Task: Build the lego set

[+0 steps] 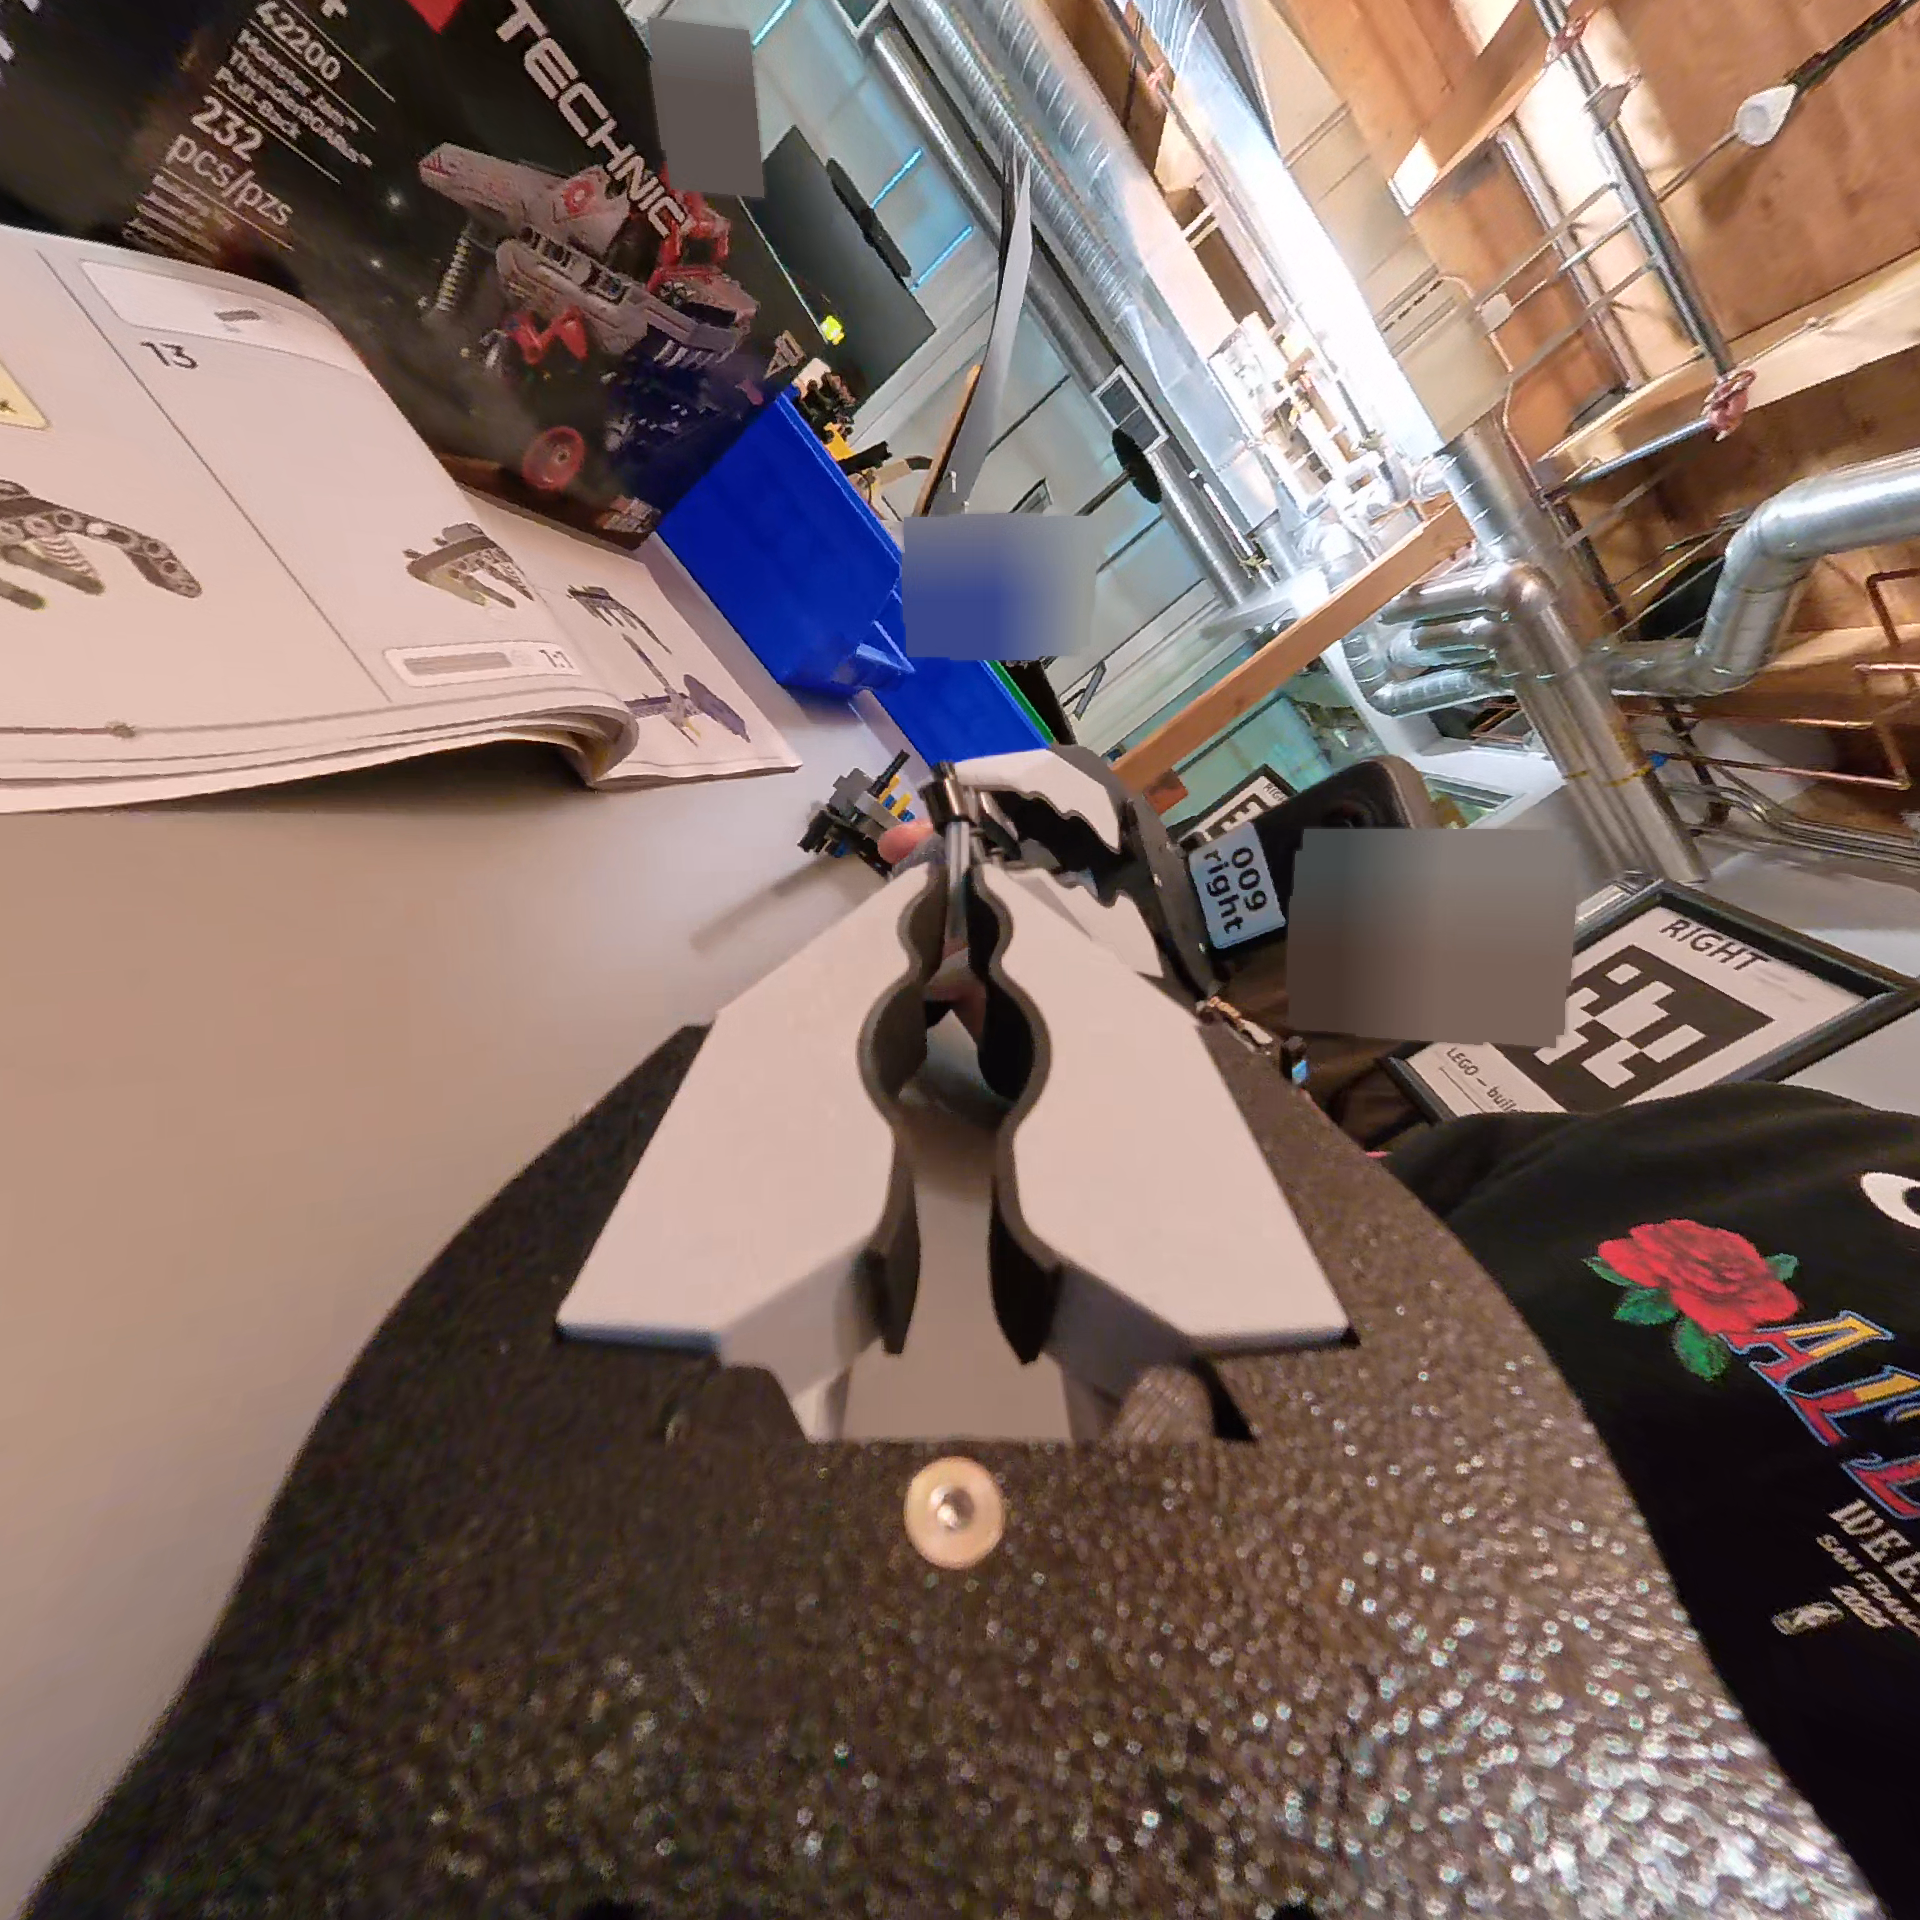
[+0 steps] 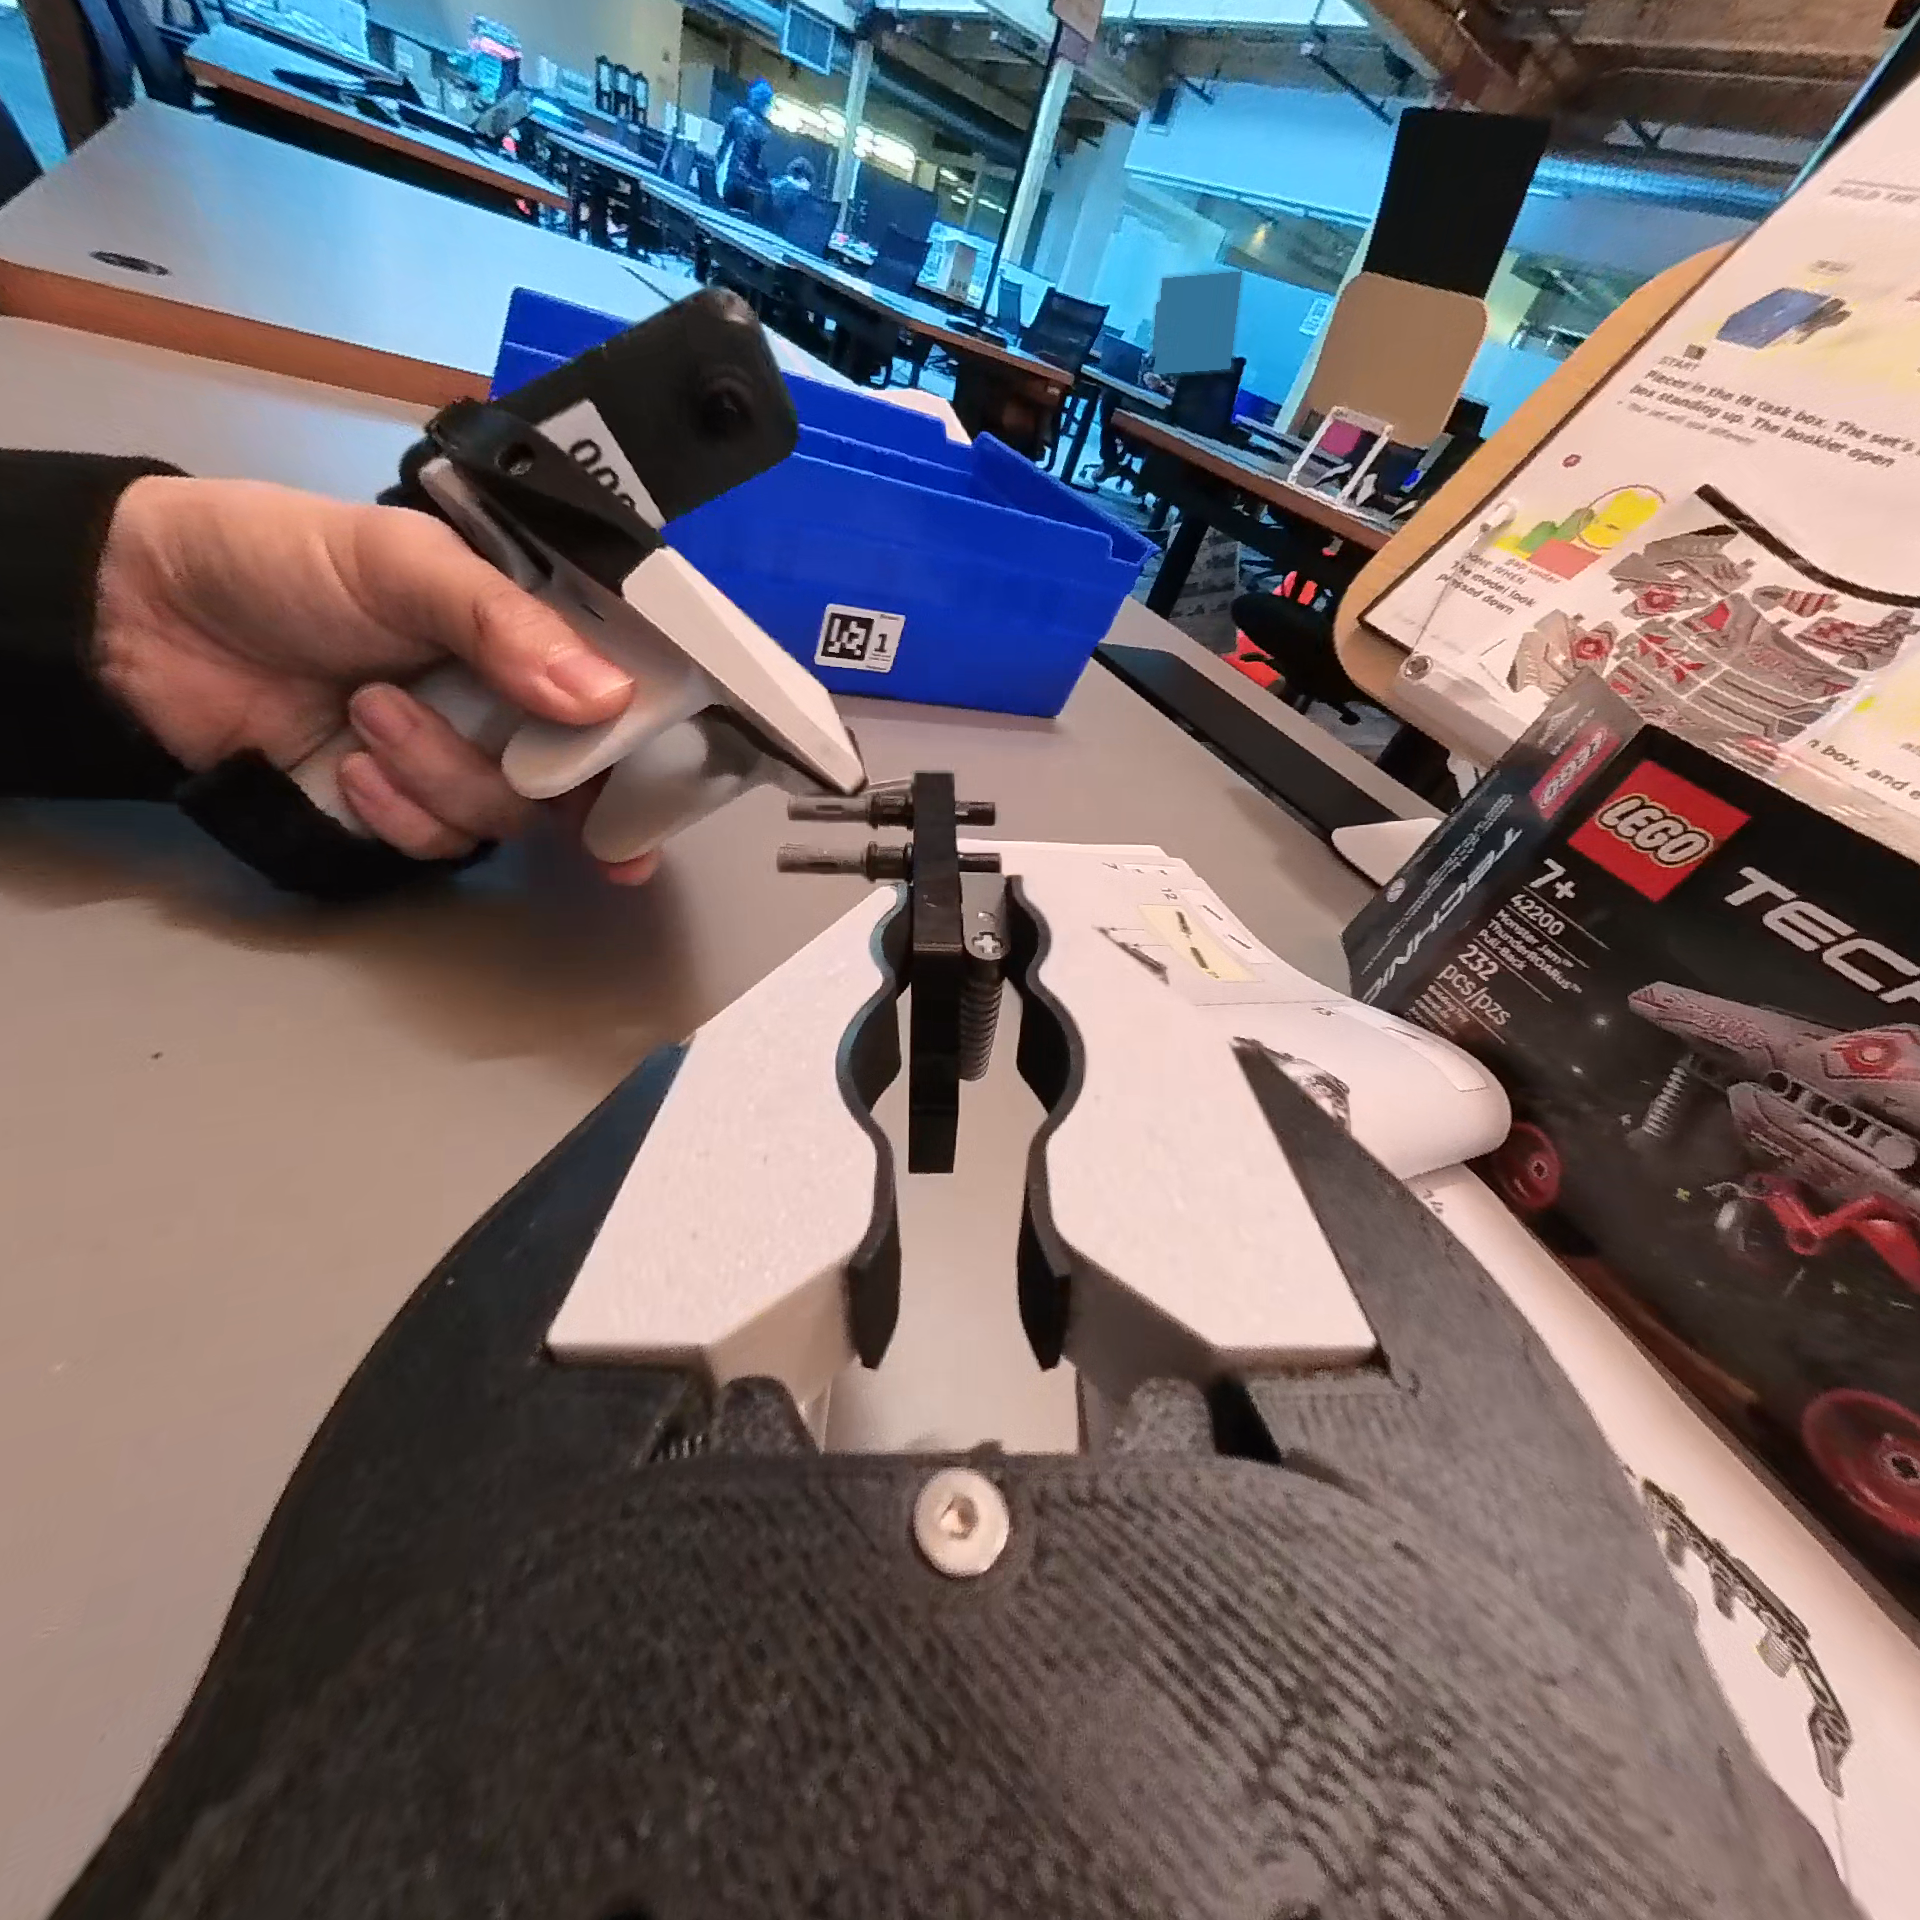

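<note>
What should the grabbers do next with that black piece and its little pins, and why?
Probably the left gripper should push the top pin further into the black beam. The right gripper holds the beam upright, and both grey pins stick far out on the left gripper's side. Its tip sits right at the top pin's end, so a small, straight push seems best.

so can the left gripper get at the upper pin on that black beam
Probably yes: the left gripper has its tip right at the upper pin, which juts free of the black beam the right gripper holds; nothing lies between.
</note>
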`<state>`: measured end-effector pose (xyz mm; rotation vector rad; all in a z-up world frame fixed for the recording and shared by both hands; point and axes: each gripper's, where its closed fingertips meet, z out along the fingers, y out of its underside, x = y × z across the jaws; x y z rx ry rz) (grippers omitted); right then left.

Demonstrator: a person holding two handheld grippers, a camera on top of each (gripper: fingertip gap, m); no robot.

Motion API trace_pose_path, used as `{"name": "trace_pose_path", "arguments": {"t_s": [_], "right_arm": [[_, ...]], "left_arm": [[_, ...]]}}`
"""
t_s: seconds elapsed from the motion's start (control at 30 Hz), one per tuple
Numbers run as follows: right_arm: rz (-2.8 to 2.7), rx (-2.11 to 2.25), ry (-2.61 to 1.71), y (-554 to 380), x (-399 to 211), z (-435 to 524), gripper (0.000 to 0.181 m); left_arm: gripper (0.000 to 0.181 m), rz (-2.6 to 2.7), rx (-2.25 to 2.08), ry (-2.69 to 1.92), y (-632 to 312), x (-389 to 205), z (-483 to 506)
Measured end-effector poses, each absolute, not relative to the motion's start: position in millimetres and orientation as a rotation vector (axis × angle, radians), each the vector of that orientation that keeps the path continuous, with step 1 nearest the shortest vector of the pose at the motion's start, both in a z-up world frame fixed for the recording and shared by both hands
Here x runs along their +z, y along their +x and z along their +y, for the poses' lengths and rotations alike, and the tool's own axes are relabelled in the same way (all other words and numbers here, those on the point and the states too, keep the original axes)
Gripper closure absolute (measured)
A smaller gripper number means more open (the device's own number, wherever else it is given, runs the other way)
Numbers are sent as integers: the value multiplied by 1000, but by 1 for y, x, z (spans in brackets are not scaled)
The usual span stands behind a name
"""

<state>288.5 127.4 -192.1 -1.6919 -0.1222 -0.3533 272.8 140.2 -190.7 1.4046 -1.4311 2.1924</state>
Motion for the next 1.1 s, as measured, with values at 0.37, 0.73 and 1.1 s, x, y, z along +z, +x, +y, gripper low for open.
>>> {"name": "trace_pose_path", "arguments": {"t_s": [0.37,0.73,1.1], "right_arm": [[-265,-606,-1664,287,-189,128,167],[-271,-618,-1660,286,-188,129,167],[-197,-535,-1706,288,-194,131,167]], "left_arm": [[179,-1306,2185,1394,273,-190,143],[180,-1349,2216,1410,274,-190,144],[179,-1724,2237,1564,280,-197,147]]}}
